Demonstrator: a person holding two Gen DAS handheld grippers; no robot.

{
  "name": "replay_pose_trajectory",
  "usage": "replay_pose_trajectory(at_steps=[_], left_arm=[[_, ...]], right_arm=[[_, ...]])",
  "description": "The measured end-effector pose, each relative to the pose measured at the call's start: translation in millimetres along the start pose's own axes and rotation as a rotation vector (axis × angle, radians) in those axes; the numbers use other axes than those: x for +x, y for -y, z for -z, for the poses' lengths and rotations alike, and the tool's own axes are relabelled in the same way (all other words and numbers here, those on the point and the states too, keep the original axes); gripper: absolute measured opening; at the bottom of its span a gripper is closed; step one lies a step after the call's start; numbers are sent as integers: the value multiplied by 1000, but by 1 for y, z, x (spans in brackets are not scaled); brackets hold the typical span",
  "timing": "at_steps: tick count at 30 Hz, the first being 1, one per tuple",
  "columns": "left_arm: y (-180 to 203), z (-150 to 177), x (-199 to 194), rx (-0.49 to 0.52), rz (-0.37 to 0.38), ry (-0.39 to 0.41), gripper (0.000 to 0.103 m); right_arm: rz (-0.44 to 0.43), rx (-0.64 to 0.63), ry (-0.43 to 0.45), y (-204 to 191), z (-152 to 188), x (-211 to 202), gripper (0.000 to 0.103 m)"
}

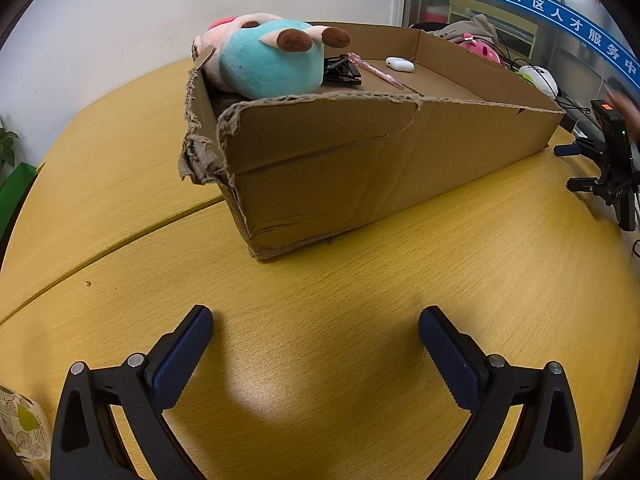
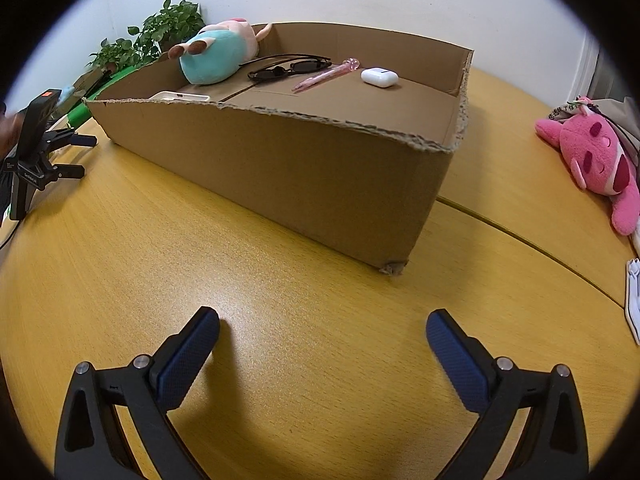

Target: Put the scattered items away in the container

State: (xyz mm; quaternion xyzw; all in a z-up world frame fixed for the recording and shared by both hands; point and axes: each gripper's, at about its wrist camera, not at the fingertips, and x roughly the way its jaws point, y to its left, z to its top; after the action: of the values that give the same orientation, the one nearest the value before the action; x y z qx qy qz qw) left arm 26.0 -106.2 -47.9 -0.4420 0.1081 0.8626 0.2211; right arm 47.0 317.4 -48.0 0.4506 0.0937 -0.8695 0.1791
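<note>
I see the left gripper (image 1: 316, 318) tilted steeply downward, jaws spread fully wide, nothing between the blue pads (image 1: 182, 360). Pads are clear of any contact. The right gripper (image 2: 322, 320) matches: same steep downward pitch, jaws at max spread, blue pads (image 2: 460, 362) empty. Each unit shows in the other's view at frame edge, approx. side-on. A blurred bit of hand (image 1: 624, 104) shows behind the right unit; grip details unreadable.
</note>
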Motion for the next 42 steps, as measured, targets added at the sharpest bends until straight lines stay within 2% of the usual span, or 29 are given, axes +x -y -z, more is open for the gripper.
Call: replay_pose_trajectory(at_steps=[11,17,42], left_arm=[[0,0,1,-2,0,-2,103],[-4,-12,10,2,11,-1,103],[0,-11,9,5,5,4,103]], right_arm=[[1,0,2,0,1,0,103],[1,1,2,0,1,0,103],[2,1,3,0,1,0,103]])
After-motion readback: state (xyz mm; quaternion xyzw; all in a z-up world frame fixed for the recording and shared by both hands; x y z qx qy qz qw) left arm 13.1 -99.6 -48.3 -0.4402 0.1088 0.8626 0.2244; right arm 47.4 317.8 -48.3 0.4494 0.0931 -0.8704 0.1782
